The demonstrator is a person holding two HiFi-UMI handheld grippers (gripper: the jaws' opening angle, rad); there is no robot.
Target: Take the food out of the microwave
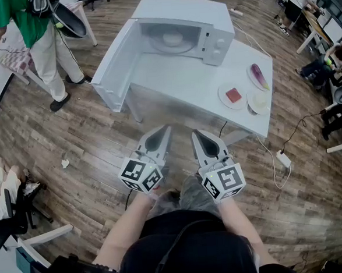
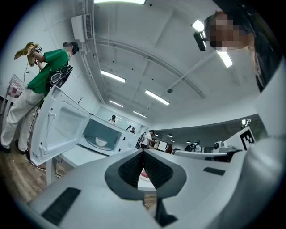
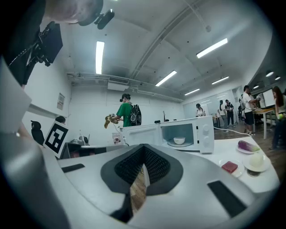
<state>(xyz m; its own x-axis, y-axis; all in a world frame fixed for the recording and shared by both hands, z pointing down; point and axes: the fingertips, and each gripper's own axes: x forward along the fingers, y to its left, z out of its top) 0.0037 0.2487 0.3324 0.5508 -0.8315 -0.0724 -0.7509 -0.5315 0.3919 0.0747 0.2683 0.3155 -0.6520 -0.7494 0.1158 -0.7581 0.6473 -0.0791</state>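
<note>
Bowl (image 3: 179, 140) in microwave (image 3: 205, 132), sharpest in gripper views; L tongs (image 2: 143, 153), R tongs (image 3: 144, 148) pressed together

Head view: high, facing steeply down and forward, set well back from the counter (image 1: 173, 80) and the microwave (image 1: 179, 10).
Left gripper view, right gripper view: low, about counter height, facing forward, roughly level, also well back.
Shared by all three: the microwave's open front and the counter.

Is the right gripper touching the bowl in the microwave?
Apart. Head view: the right gripper hangs short of the table; the bowl sits inside the microwave.
</note>
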